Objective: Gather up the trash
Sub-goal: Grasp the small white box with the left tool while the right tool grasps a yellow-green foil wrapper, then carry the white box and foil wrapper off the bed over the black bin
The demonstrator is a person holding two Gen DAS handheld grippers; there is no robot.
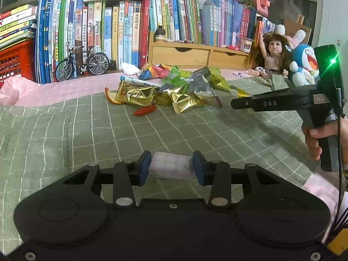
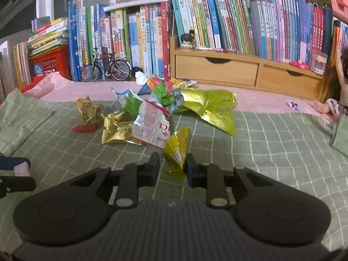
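Note:
A pile of trash lies on the green checked cloth: gold wrappers, an orange peel, a small red piece and a silver-pink bag. My left gripper is shut on a pale pink packet, low over the cloth and short of the pile. My right gripper is at the pile's near edge, its pads closed against the lower end of a yellow-green foil wrapper. In the left wrist view the right gripper is held in a hand to the right of the pile.
Rows of books line the back. A model bicycle and a wooden drawer unit stand in front of them, with a red crate at the left. A doll and a blue plush sit at the right. Pink cloth lies behind the green one.

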